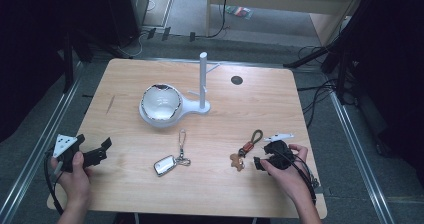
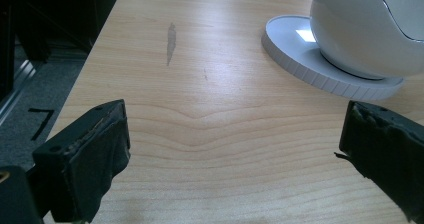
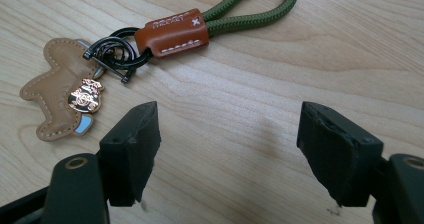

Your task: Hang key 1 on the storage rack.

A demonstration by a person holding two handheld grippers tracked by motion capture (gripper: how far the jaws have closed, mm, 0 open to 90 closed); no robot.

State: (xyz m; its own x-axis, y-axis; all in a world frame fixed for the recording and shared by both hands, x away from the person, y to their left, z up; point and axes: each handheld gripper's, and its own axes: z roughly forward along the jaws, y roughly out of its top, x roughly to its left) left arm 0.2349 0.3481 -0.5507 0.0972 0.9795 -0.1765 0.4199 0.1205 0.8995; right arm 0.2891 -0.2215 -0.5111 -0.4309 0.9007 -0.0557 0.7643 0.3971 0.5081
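A green cord keychain [image 1: 248,147] with brown leather tag and dog-shaped charm lies flat at lower right; a silver-fob keychain [image 1: 172,159] lies lower centre

Left gripper [image 2: 232,149] low at near-left counter [image 1: 130,179] edge, jaws spread wide, empty. Right gripper [image 3: 227,144] near-right, jaws apart, empty.

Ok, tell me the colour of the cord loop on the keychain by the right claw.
Olive green cord loop, clearest in the right gripper view.
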